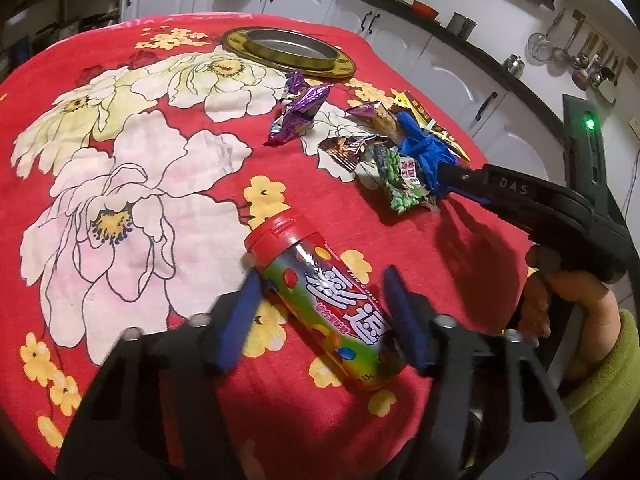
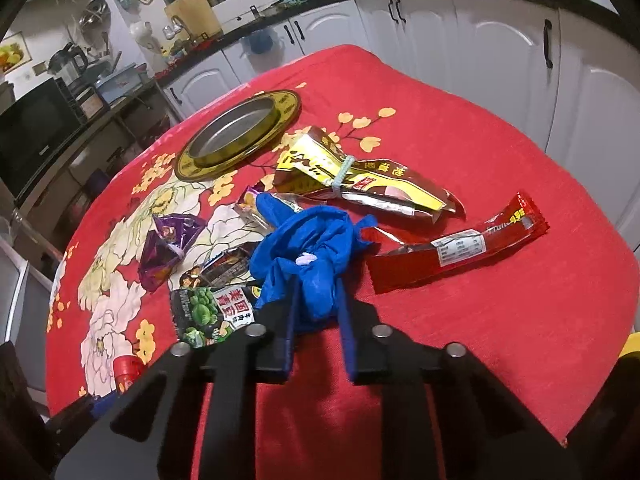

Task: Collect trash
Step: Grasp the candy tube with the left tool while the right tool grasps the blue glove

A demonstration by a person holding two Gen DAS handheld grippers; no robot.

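A candy tube with a red cap lies slanted on the red flowered tablecloth. My left gripper straddles it, and both blue pads touch its sides. In the right wrist view, my right gripper is shut on a crumpled blue plastic glove that rests on the heap of wrappers. The left wrist view shows the right gripper reaching in from the right with the glove at its tip. The tube's red cap shows at the lower left in the right wrist view.
Around the glove lie a green pea packet, a purple wrapper, a yellow packet tied with a band and a long red wrapper. A gold-rimmed metal dish sits farther back. White kitchen cabinets stand beyond the table.
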